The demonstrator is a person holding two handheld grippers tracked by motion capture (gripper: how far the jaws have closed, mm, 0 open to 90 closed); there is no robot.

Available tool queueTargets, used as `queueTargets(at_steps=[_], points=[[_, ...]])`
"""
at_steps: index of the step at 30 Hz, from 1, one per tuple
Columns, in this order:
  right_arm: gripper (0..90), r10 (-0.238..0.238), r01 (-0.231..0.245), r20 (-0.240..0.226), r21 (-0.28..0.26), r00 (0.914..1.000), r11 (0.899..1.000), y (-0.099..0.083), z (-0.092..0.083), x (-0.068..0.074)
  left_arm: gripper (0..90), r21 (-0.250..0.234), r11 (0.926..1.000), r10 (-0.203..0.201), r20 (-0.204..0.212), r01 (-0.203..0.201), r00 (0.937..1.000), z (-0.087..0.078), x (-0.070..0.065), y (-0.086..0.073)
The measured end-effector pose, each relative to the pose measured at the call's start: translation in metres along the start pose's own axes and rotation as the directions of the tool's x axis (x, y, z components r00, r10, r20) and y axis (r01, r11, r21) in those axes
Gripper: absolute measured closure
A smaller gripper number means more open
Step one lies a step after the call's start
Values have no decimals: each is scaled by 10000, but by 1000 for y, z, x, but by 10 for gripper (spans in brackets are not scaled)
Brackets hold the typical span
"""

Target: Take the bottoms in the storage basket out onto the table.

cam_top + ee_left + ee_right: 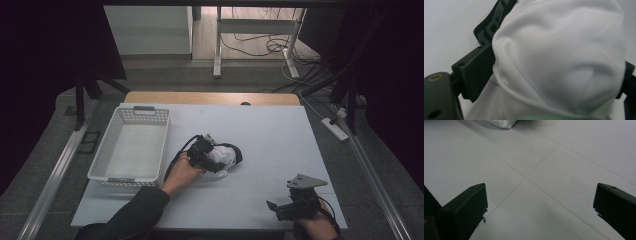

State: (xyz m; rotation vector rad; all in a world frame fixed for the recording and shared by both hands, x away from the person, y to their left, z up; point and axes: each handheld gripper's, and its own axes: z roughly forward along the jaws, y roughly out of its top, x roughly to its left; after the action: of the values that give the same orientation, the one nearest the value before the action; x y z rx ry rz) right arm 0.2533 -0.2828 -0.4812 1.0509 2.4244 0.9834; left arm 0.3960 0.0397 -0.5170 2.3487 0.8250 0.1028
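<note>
White table point(260, 200) bears basket point(131, 150) and garment point(222, 156); dim room.

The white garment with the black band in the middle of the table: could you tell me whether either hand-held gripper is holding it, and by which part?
The left hand-held gripper straddles a bunched fold of the white garment beside its black waistband; whether its pads press cannot be told. The right hand-held gripper is open, holding nothing.
</note>
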Motion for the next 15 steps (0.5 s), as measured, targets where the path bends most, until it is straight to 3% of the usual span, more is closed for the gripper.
queueTargets(at_steps=[15], points=[[0,-15,15,-33,1,10000,10000,0,0,0,54,-340,9994,129,429,-114,9990,-17,-5,8]])
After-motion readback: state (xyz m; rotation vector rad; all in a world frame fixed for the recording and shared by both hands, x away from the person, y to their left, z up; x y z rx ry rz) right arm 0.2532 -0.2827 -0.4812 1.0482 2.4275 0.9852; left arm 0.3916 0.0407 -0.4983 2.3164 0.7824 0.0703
